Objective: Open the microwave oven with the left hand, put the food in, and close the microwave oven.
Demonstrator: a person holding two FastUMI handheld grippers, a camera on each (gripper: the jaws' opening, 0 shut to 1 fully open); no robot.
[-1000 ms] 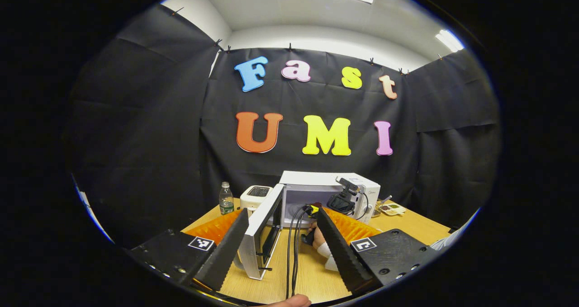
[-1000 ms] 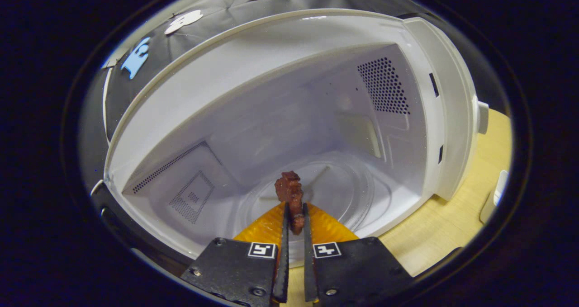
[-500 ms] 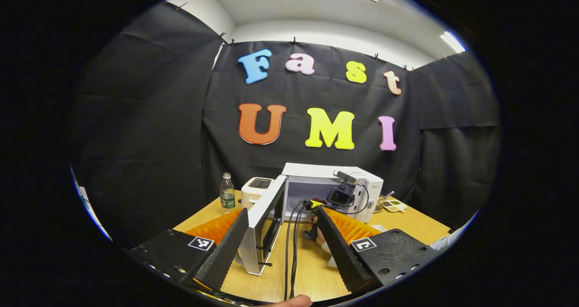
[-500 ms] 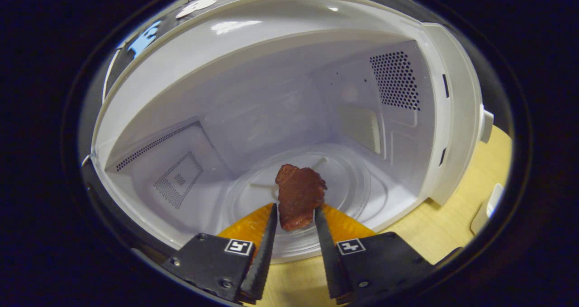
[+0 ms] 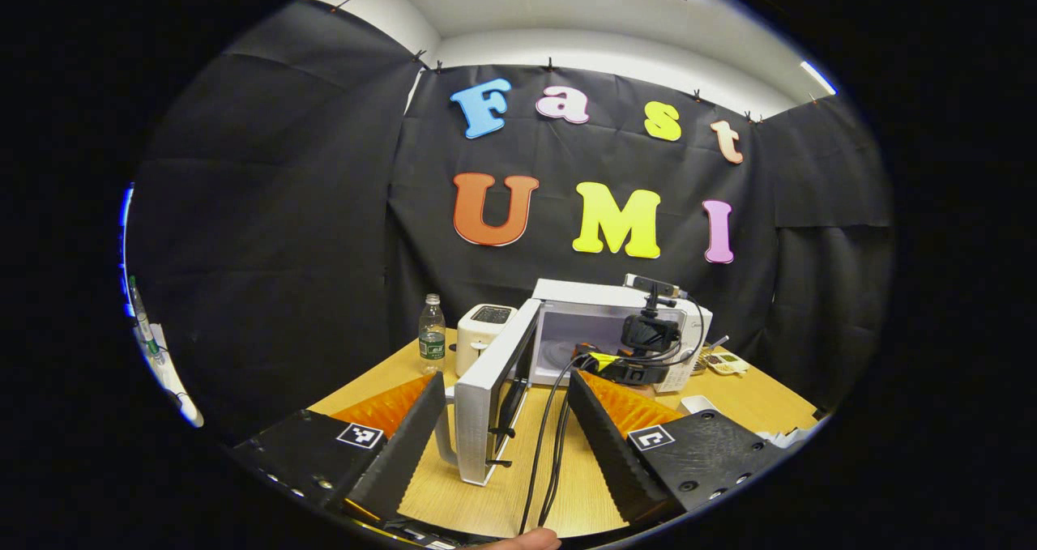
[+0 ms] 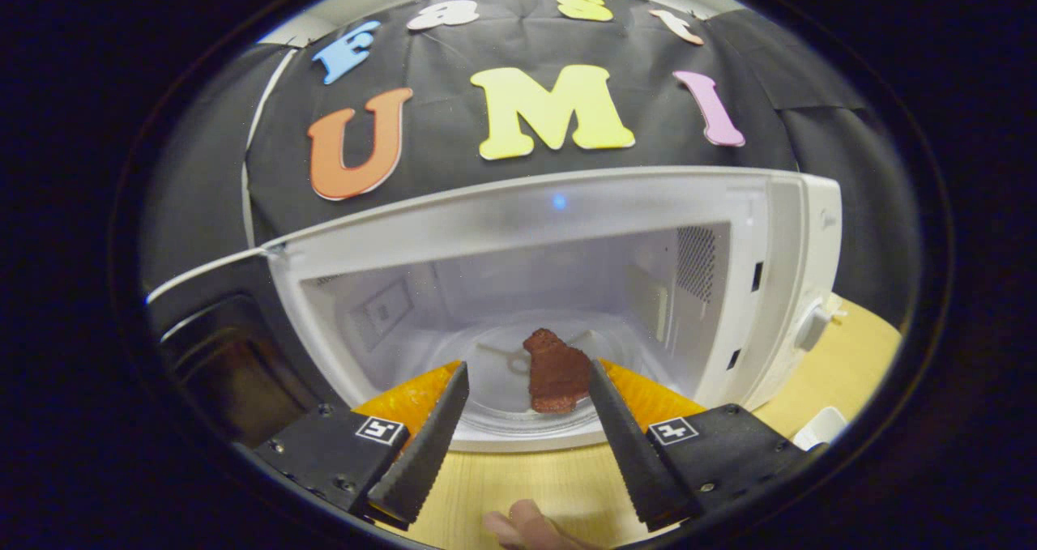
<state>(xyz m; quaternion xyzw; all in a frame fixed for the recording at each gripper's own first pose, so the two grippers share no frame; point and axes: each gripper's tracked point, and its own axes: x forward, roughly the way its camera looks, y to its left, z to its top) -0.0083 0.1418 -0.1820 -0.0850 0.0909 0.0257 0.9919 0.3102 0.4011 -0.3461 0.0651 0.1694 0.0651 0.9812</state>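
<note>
The white microwave (image 5: 603,311) stands at the back of the wooden table with its door (image 5: 490,392) swung wide open to the left. My left gripper (image 5: 506,384) is open and hangs well in front of the door, touching nothing. In the left gripper view my right gripper (image 5: 644,347) is just outside the oven's mouth. A brown piece of food (image 6: 557,372) lies on the glass turntable (image 6: 502,388) inside the microwave (image 6: 567,218). My right gripper (image 6: 528,368) stands open just outside the opening, apart from the food. The door (image 6: 219,356) is at the left.
A water bottle (image 5: 432,335) and a white toaster (image 5: 484,331) stand left of the microwave. A small tray (image 5: 725,362) lies to its right. Black cables (image 5: 559,428) run across the table (image 5: 494,497). A fingertip (image 6: 518,522) shows at the bottom edge.
My right gripper opened and let go of the food, which now lies on the turntable, then drew back out of the oven. My left gripper stayed open and shifted slightly.
</note>
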